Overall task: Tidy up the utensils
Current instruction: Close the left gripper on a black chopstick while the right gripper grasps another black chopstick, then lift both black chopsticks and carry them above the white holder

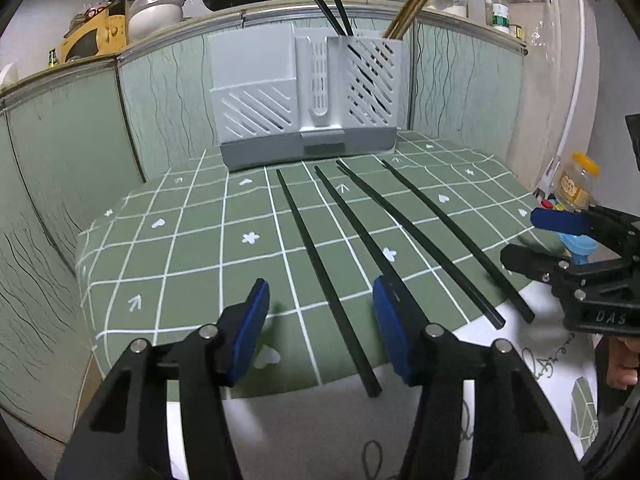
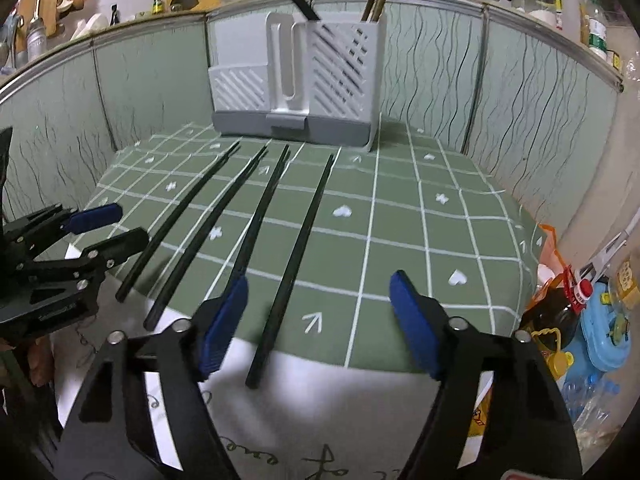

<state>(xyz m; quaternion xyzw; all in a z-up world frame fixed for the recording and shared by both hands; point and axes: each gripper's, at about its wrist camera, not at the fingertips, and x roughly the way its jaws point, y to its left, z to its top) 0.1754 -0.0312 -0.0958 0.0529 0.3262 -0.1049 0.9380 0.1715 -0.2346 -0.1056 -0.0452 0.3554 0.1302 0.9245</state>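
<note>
Four black chopsticks (image 1: 324,268) lie side by side on the green checked tablecloth (image 1: 192,248), their far tips pointing toward the grey utensil holder (image 1: 304,96) at the back of the desk (image 2: 360,408); their near ends overhang the cloth's front edge onto the white surface. In the left wrist view the second chopstick's near end is hidden behind a blue pad (image 1: 390,328), and in the right wrist view a pad (image 2: 224,320) likewise covers the lower part of the third one.

The left claw (image 1: 320,332) stands wide open and holds nothing, with one chopstick running between its fingers. The right claw (image 2: 316,320) is spread just as wide, also empty, over the rightmost chopstick (image 2: 296,260).

The holder's right compartment already carries two black chopsticks (image 1: 324,0) and a bundle of tan ones (image 1: 408,12), all leaning; their tops are cut off in the right wrist view. Whether its low left pocket holds anything cannot be told.

Behind the green panels a shelf bears pans, bowls and bottles, too distorted to name closely. At the right edge a dark sauce bottle (image 2: 556,308) and a blue plastic box (image 2: 604,336) are partly cropped.
</note>
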